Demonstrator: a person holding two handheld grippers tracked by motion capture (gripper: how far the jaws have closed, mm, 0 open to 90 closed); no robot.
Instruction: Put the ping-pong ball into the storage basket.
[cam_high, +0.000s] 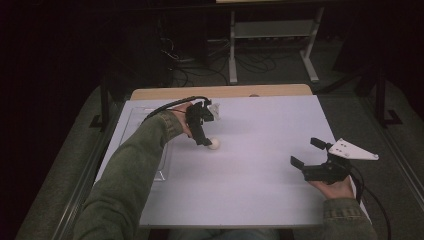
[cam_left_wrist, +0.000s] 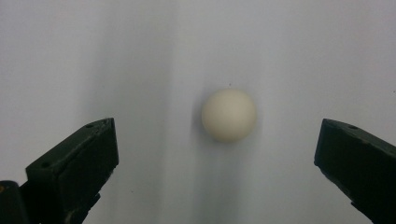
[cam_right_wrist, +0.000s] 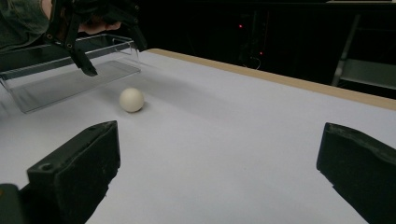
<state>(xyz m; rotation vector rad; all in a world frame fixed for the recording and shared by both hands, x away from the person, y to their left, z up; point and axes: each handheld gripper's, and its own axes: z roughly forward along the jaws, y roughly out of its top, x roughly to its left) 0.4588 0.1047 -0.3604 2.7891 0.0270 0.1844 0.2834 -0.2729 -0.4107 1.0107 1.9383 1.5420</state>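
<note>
Where the white sheet covers the table (cam_high: 260, 165), one small ball (cam_high: 214, 144) lies left of the middle, toward the far half. It is round, smooth and matt, cream or off-white, with no marking that can be made out. In the left gripper view the ball (cam_left_wrist: 229, 115) sits on the sheet between the two black jaws and ahead of them, touching neither.

There are two grippers. The left gripper (cam_high: 204, 141) hangs just over the ball, pointing down at it, and its jaws stand wide apart. The right gripper (cam_high: 307, 151) is held low at the near right of the table, well apart from the ball, its jaws also spread wide with nothing between them; a grey three-cornered plate rides on top of it.

One clear plastic tray (cam_high: 142, 145) lies along the left edge of the sheet, partly hidden under the person's green left sleeve (cam_high: 130, 170). In the right gripper view the tray (cam_right_wrist: 70, 70) stands just beyond the ball (cam_right_wrist: 131, 100), with the left gripper (cam_right_wrist: 112, 56) above them.
</note>
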